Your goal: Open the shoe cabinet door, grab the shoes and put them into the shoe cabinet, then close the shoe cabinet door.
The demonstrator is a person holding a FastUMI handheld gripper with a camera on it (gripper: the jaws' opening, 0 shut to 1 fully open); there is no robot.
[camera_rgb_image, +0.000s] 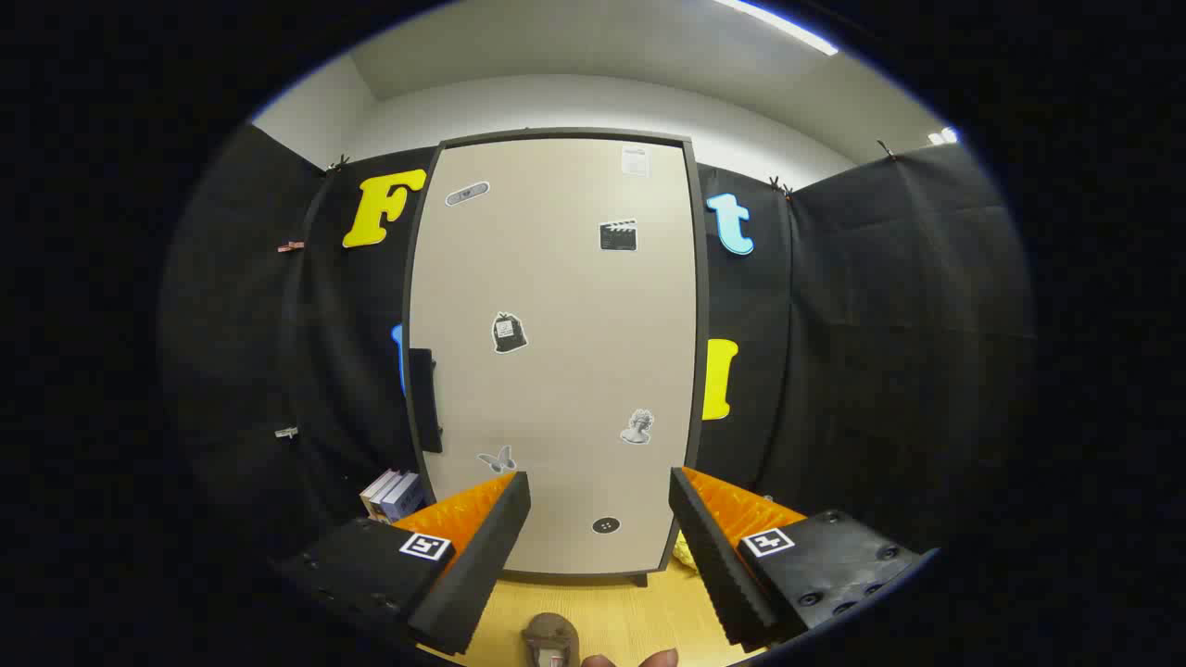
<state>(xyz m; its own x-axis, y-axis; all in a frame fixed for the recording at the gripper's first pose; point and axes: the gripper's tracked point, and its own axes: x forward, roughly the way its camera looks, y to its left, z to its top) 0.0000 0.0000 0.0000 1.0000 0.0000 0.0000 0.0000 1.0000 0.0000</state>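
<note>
The claw (599, 519) is spread wide with nothing between its two fingers (482, 547) — it grips no object and touches none. Straight ahead stands the tall beige shoe cabinet with a dark frame (556, 352), its flat door (565, 398) shut flush against the frame. The door carries several small stickers: a clapperboard one (618, 235) near the top, a dark tombstone-shaped one (509, 333) around the middle, a grey bust (637, 426) lower on the right, a pale butterfly (497, 459) just above the left finger, and a round black dot (605, 525) in the gap between the fingers. A dark rectangular handle (424, 398) sits on the door's left edge, about halfway up.

The cabinet rests on a light wooden floor (630, 621). Low between the fingers, nearer than the cabinet, lies a small brownish-grey shoe (550, 639) — partly cut off, so its shape is hard to tell. To the cabinet's left, beyond the left finger, a few books (394, 493) stand on the floor, and something yellow (684, 552) peeks out beside the right finger.
</note>
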